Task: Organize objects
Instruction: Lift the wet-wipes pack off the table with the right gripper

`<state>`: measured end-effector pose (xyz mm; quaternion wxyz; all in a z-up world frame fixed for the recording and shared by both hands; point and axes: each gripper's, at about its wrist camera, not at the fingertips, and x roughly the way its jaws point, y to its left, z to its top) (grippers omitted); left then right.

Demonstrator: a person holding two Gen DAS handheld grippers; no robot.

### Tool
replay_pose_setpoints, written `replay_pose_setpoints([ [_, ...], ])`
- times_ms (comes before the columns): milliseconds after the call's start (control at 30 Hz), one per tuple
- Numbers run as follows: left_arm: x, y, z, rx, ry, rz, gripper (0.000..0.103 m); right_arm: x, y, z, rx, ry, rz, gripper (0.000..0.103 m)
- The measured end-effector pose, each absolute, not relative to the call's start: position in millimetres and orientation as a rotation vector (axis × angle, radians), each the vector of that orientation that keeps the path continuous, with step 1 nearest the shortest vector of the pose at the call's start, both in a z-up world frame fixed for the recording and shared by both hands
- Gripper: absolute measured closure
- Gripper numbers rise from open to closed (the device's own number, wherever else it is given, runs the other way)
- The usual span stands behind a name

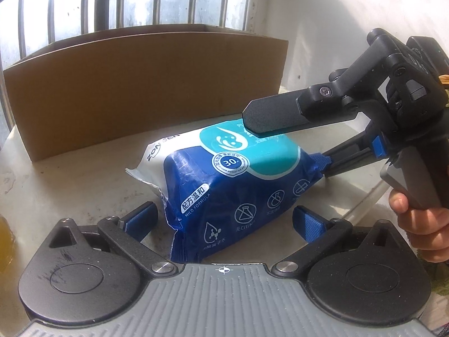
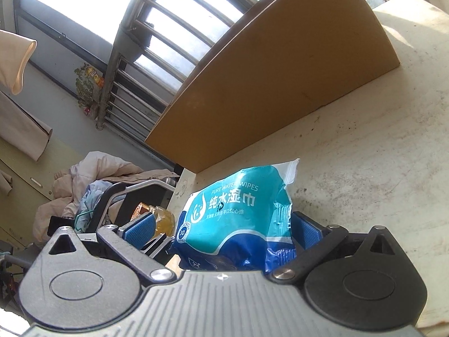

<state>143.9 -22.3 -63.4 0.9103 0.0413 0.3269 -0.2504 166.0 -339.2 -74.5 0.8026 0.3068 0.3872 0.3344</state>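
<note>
**Wipes pack sits between both hand-held grippers, box behind it**

The pack of wet wipes point(image 1: 224, 185) lies on the pale counter point(image 1: 70, 185) at the centre of the left wrist view, its long axis running from the lower middle of the frame up toward the right. Its near end reaches down between the blue pads of the left hand-held gripper point(image 1: 224, 220), whose jaws stand spread wide on either side of the pack without touching it.

The right hand-held gripper point(image 1: 291, 146) comes in from the right edge of that frame, held by a hand point(image 1: 421, 224) at lower right. Its upper finger point(image 1: 275, 118) hangs over the teal top of the pack and its lower finger reaches the pack's far right end, so its jaws are parted around the pack; whether they press on it yet cannot be told. In the right wrist view the wipes pack point(image 2: 238, 216) fills the gap between the blue pads of that gripper point(image 2: 224, 227), hard against the right-hand pad.

The open cardboard box point(image 1: 140, 90) stands behind the pack, in the upper left of the left wrist view, near but apart from it. Judging by the task, the pack is bound for that box, which lies straight ahead of the left gripper and beyond the pack. The right gripper looks better placed to take it, already straddling the pack.
</note>
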Motion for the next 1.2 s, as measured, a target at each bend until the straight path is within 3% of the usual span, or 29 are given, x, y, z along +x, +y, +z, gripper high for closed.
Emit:
replay_pose_setpoints([
  [1033, 140, 9, -65, 0.016, 0.65, -0.6, 0.0, 162, -348, -79, 0.727, 0.777, 0.701, 0.0],
  [1200, 138, 5, -63, 0.022, 0.635, -0.594, 0.015, 163, -344, -77, 0.714, 0.8, 0.674, 0.001],
])
